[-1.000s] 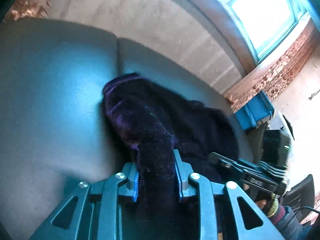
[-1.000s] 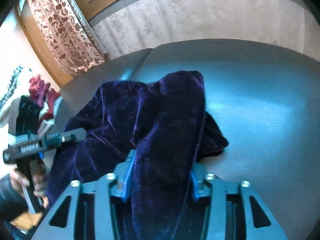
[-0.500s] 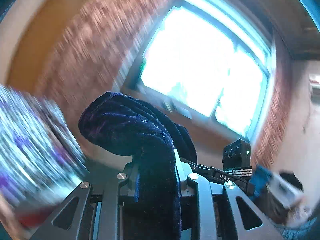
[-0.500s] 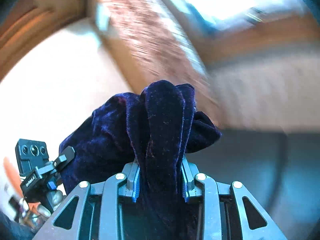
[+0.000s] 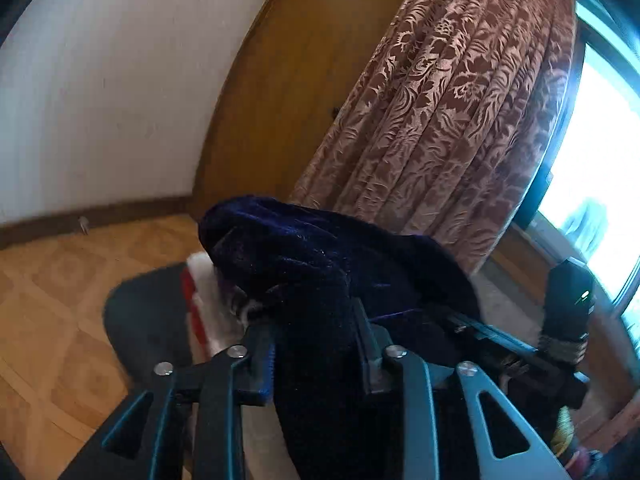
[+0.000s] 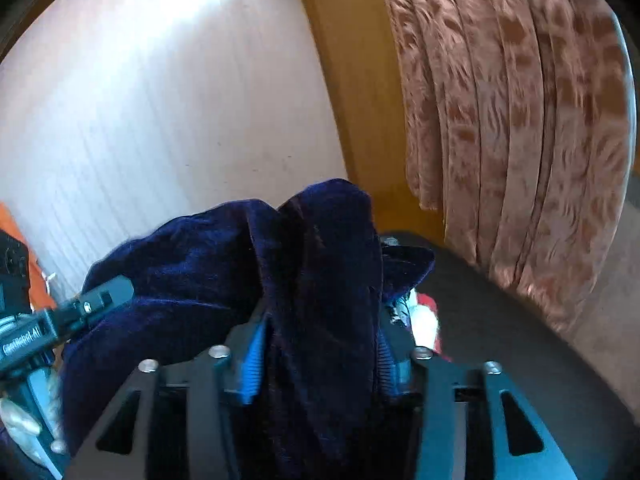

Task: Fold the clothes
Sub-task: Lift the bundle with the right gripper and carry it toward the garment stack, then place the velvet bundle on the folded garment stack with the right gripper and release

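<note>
The dark purple velvet garment (image 5: 320, 264) has a soft, plushy nap that catches faint sheen. The brown patterned curtain (image 5: 460, 120) is a raised brocade-like cloth, the yellow-brown tiled floor (image 5: 60, 280) looks smooth and slightly glossy. The black gripper fingers (image 6: 212, 392) are matt plastic with bright metal screw heads.

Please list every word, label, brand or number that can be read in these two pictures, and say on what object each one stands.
"GenRobot.AI": white lettering on the side of the left tool, seen in the right wrist view; it is blurred, so this reading is only likely.
No lettering can be read on the right tool in the left wrist view.
The dark blue velvet garment, the patterned curtain and the wall carry no text.
</note>
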{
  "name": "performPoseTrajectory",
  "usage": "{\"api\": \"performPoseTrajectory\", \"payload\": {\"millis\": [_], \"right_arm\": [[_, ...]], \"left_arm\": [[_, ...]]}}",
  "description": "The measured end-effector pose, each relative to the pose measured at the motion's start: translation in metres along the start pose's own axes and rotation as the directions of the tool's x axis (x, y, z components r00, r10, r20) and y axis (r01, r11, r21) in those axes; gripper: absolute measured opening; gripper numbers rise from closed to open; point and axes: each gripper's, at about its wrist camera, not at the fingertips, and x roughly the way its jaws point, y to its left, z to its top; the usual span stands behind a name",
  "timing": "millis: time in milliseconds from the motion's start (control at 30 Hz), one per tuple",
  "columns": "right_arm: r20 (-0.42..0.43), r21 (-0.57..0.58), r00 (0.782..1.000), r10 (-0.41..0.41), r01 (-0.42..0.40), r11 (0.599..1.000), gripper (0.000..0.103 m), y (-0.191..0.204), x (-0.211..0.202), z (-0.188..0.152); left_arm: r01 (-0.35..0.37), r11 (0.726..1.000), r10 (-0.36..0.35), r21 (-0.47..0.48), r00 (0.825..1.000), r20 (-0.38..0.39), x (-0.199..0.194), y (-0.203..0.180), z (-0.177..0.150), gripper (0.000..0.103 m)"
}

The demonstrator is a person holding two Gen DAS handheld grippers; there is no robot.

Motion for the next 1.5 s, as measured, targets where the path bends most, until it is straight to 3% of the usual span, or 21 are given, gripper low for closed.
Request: {"api": "performPoseTrajectory", "payload": {"millis": [100, 267, 400, 500, 633, 867, 1067, 1267, 1367, 1500], "right_arm": [[0.051, 0.058, 0.999, 0.014, -0.017, 0.998, 0.061, -0.01, -0.008, 0.001], [0.178, 0.024, 0.984, 0.005, -0.009, 1.0, 0.068, -0.003, -0.042, 0.011], [0.262, 0.012, 0.965, -0.001, -0.002, 1.0, 0.069, 0.0, -0.071, 0.008], [0.29, -0.007, 0.957, -0.007, 0.009, 1.0, 0.069, 0.005, -0.086, 0.003], [0.292, -0.044, 0.956, -0.027, 0.041, 0.998, 0.072, 0.011, -0.093, -0.007], [0.281, -0.096, 0.959, -0.024, 0.053, 0.994, 0.072, 0.028, -0.099, -0.027], [0.248, -0.202, 0.969, -0.009, 0.061, 0.978, 0.072, 0.048, -0.098, -0.043], [0.238, -0.225, 0.971, 0.003, 0.052, 0.973, 0.072, 0.052, -0.094, -0.052], [0.229, -0.225, 0.973, -0.005, 0.058, 0.973, 0.072, 0.053, -0.094, -0.056], [0.232, -0.207, 0.97, -0.076, 0.126, 0.97, 0.072, 0.057, -0.097, -0.059]], "left_arm": [[-0.02, 1.0, 0.019, 0.017, 0.999, 0.027, -0.002, -0.006, 0.005, 0.041], [-0.093, 0.996, 0.092, 0.016, 0.994, 0.061, -0.015, -0.014, 0.003, 0.048], [-0.169, 0.985, 0.165, 0.036, 0.981, 0.106, -0.028, -0.023, 0.004, 0.052], [-0.235, 0.971, 0.225, 0.045, 0.961, 0.163, -0.039, -0.028, 0.004, 0.065], [-0.312, 0.948, 0.29, 0.064, 0.927, 0.238, -0.047, -0.037, 0.004, 0.07], [-0.367, 0.928, 0.341, 0.067, 0.908, 0.245, -0.044, -0.041, -0.001, 0.071], [-0.372, 0.927, 0.35, 0.048, 0.905, 0.241, -0.043, -0.039, 0.003, 0.071], [-0.383, 0.923, 0.362, 0.035, 0.894, 0.263, -0.052, -0.036, 0.004, 0.071], [-0.422, 0.906, 0.398, 0.034, 0.876, 0.27, -0.062, -0.034, 0.002, 0.072], [-0.517, 0.856, 0.494, 0.02, 0.829, 0.264, -0.082, -0.037, -0.01, 0.08]]}}
